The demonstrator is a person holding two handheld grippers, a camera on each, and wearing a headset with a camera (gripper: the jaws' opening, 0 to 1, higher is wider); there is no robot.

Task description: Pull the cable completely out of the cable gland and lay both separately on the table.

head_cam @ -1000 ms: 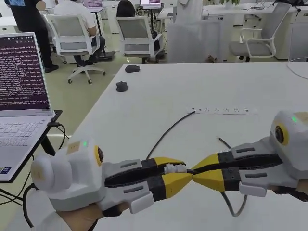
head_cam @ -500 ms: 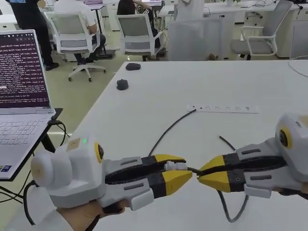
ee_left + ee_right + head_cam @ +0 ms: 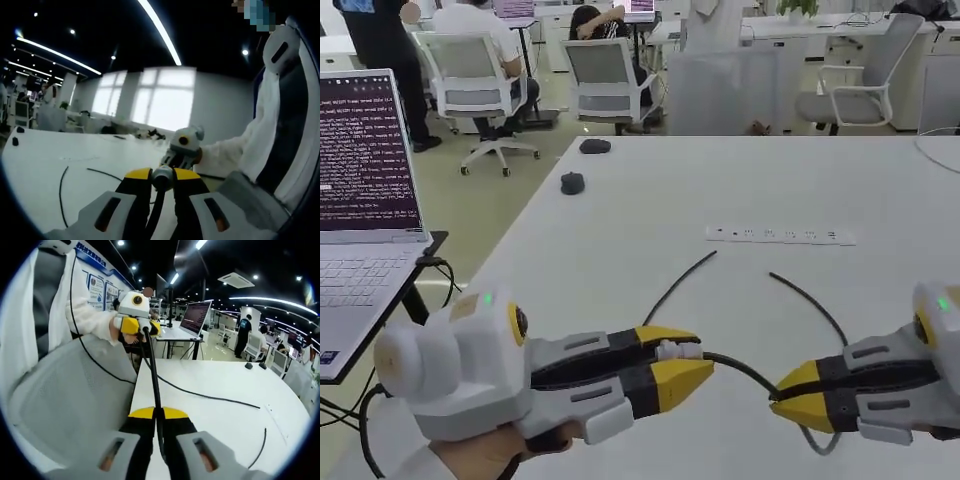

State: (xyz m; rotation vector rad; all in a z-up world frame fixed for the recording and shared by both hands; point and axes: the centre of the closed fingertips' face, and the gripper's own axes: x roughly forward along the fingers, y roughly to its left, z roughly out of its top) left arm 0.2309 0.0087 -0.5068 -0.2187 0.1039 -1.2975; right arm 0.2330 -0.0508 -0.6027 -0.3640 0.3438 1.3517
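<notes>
Black cable [image 3: 740, 368] emerges from the whitish cable gland [image 3: 678, 350], both midair

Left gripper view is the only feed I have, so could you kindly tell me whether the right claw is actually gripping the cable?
Observer: Yes, the right gripper view shows the right claw shut on the black cable.
Operator: Thank you; has the cable left the gland?
Observer: No, in the head view it runs from the white cable gland in the left claw across to the right claw.
Operator: Where is a loose end?
Observer: On the table, short of the power strip.
</notes>
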